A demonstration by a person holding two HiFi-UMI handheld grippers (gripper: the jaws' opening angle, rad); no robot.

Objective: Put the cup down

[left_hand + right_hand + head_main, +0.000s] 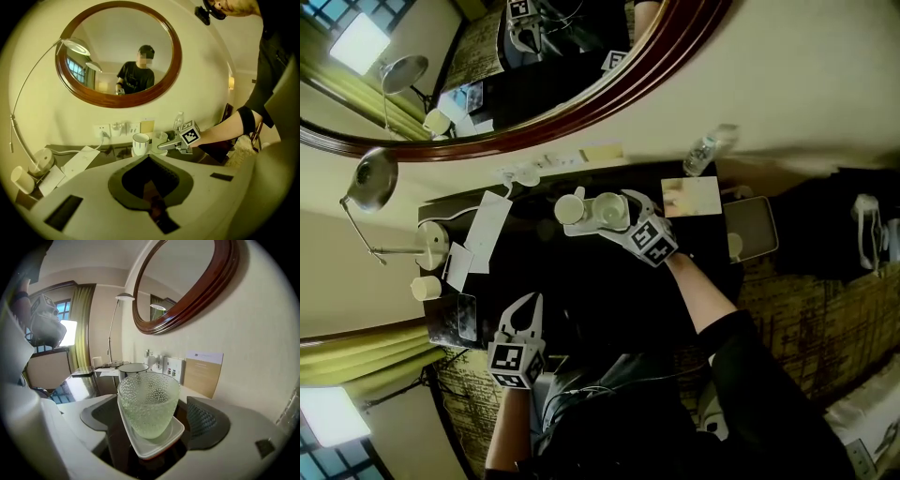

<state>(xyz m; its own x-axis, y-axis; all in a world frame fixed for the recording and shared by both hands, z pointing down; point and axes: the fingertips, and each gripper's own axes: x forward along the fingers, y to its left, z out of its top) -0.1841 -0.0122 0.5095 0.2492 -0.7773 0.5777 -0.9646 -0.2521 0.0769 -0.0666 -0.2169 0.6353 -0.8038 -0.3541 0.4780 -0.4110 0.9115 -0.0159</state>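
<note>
Near side, the left claw (528, 305) is pinched together, empty. Further back the right claw (152, 420) sits spread round the dimpled glass cup (149, 401), which stands on the white tray (157, 446) on the worktop (609, 291). Looks set down to me, so I'd pull straight back, no nudging.

Mid desk (600, 300) bare; mug (570, 210) just beside glass cup (609, 208), wall (787, 94) close behind; papers (487, 230) probably flat at left.
</note>
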